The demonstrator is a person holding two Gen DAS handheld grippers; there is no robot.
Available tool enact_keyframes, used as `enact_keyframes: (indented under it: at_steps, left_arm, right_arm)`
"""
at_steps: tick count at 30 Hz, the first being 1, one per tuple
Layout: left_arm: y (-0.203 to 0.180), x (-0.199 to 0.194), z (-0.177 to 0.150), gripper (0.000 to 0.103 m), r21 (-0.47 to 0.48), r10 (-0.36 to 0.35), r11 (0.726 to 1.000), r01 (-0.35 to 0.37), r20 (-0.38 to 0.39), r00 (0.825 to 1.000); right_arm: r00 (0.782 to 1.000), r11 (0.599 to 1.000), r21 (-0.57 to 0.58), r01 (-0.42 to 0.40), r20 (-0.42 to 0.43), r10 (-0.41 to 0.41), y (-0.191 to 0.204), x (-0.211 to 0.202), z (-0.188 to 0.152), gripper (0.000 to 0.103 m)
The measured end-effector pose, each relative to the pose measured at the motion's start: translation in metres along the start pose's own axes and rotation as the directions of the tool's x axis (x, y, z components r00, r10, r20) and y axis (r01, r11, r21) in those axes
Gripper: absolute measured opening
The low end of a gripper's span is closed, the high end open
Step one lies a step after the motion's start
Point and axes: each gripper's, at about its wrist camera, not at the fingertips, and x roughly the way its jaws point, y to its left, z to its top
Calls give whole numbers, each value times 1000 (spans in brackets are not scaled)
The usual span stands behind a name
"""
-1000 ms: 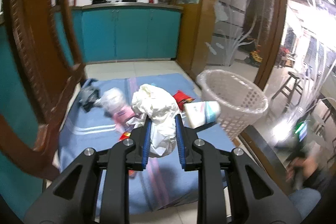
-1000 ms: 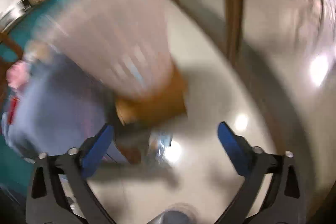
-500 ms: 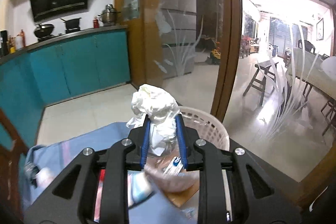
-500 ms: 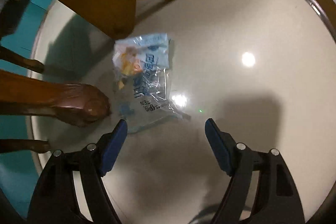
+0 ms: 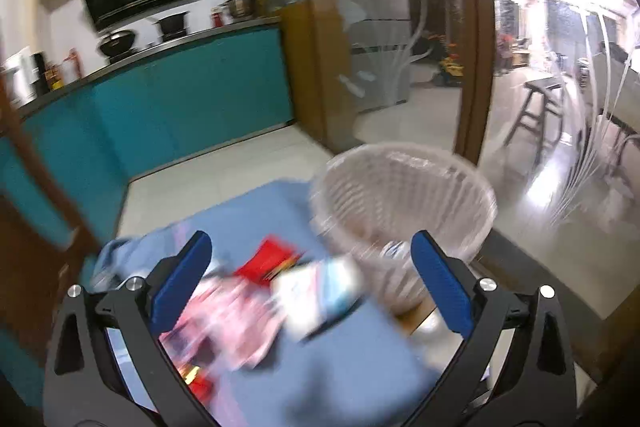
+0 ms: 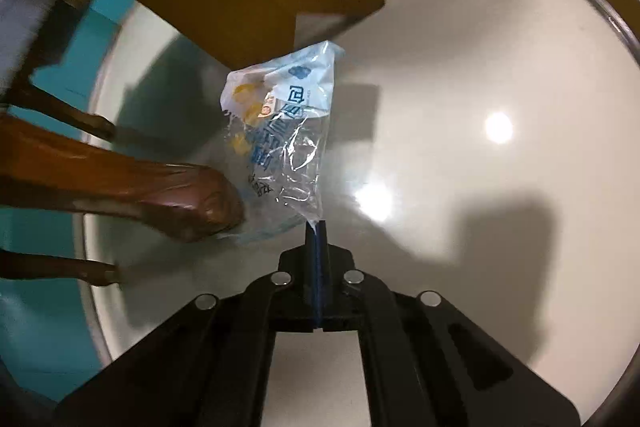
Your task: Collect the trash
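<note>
The basket [image 5: 404,211] at centre right was pale pinkish-white with an open lattice pattern. The cloth [image 5: 320,371] across the lower frame was blue. The packet [image 5: 266,261] on it was red. The cabinets [image 5: 188,107] at upper left were teal. The plastic bag [image 6: 280,139] was clear with blue print and yellow spots.

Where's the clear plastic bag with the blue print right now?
In the right wrist view, the clear plastic bag sits centre-left on the pale floor beside a dark wooden furniture foot, its near corner pinched in the shut right gripper.
</note>
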Motion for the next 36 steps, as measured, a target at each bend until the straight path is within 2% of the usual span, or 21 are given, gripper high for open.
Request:
enact_keyframes:
  at_steps: [4,8,10,11,12,13,14,16,18,21,23,26,28,29,30,31,33,35,36]
  left_arm:
    - [54,-40,-49,99,-66,68,995,-70,-34,997]
    - [104,-62,-98,99,-183,132,973,-140,-57,990]
    - [130,-61,-123,99,-272,138,948,-164,-112,984]
    - [142,-58,-129,99,-322,121,932,-168,-161,979]
    - [150,-58,-129,99,-350,97,925,-151,-167,981]
    - [156,-61,-129,99,-366,74,922,-124,-149,986]
    - [159,-63,-129,99,-356,81,926,-125,-135,987]
    - [158,-58,-129,99,-319,119,933,-165,-159,980]
    - [155,-51,-129,99,-318,84,938,-139,-183,980]
    - [145,-43,-134,99,-289,50,951,-115,-223,974]
    - [136,-37,-138,99,-245,34,965,-96,-247,969]
    - [131,-24,-148,99,-224,34,969,-100,-281,959]
    - [134,-13,-152,99,-229,35,967,-111,-313,949]
    - [134,-8,-154,99,-231,34,966,-114,-322,946]
    - [137,-1,-157,99,-230,40,965,-124,-336,941]
    - [139,4,-159,99,-227,46,965,-130,-343,938]
    - [143,14,-162,99,-218,55,966,-140,-358,932]
    - [146,24,-165,99,-214,56,966,-144,-369,928]
    - [148,31,-167,99,-215,52,966,-143,-380,924]
  right_arm:
    - [994,999,1,-39,104,39,1,-69,-7,0]
    - [965,998,-38,-51,257,59,14,-174,-8,0]
    - [933,996,-88,-34,353,63,31,-237,-4,0]
    - [918,994,-110,-22,392,64,40,-261,-4,0]
    - [902,991,-131,-13,427,68,49,-286,-1,0]
    - [884,988,-152,-2,462,72,59,-309,1,0]
    - [862,984,-178,13,501,80,74,-336,5,0]
    - [823,970,-239,43,558,101,106,-380,19,0]
    - [803,959,-275,60,584,117,138,-404,39,0]
    - [795,950,-305,67,592,134,183,-418,78,1]
    - [819,946,-317,64,558,132,214,-411,115,1]
    - [843,955,-296,26,519,138,243,-394,166,1]
    - [882,961,-273,41,461,94,263,-371,193,10]
    - [891,966,-258,27,444,93,269,-365,193,29]
    - [897,973,-232,12,433,92,276,-359,194,53]
    - [887,977,-215,-5,450,103,285,-359,187,62]
    - [843,965,-257,-44,508,173,301,-366,167,77]
    - [808,947,-320,-12,554,198,316,-364,142,83]
    - [803,938,-346,25,566,187,325,-359,129,84]
